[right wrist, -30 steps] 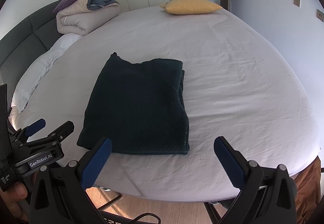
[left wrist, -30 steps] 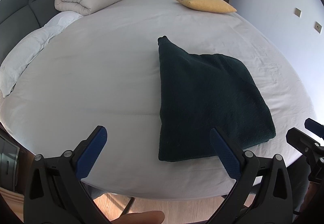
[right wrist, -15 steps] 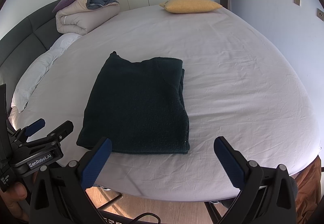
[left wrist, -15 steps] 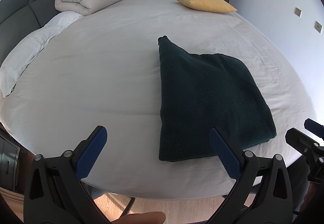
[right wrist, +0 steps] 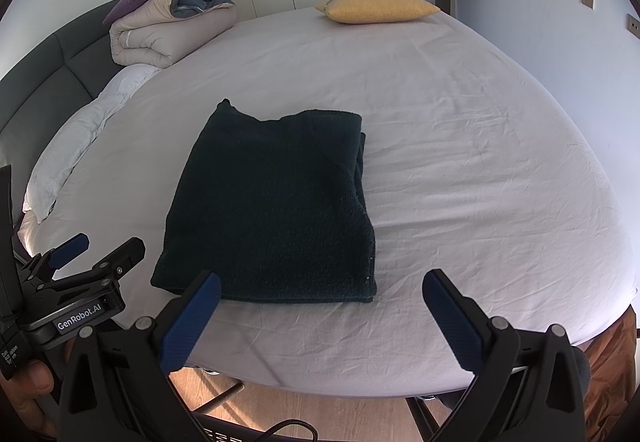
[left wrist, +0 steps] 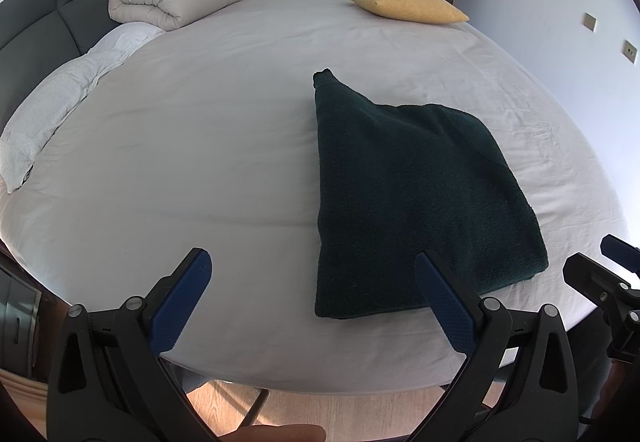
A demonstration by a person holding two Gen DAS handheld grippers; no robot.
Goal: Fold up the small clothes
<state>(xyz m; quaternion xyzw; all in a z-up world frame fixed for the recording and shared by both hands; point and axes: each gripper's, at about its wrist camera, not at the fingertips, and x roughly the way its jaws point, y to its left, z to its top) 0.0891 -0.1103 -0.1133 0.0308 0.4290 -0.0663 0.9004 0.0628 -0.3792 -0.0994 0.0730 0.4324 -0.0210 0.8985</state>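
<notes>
Dark sweater (right wrist: 272,210) sits folded on the bed (right wrist: 460,170), centre-left of the right wrist frame. Left gripper (left wrist: 312,302) and right gripper (right wrist: 320,318) both released, holding nothing. Risk: a one-layer pinch could undo the fold.

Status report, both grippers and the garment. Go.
Left gripper open, empty, short of the bed edge. Right gripper open, empty. Dark green garment folded, flat on the bed sheet, untouched. Nothing in the way.
</notes>
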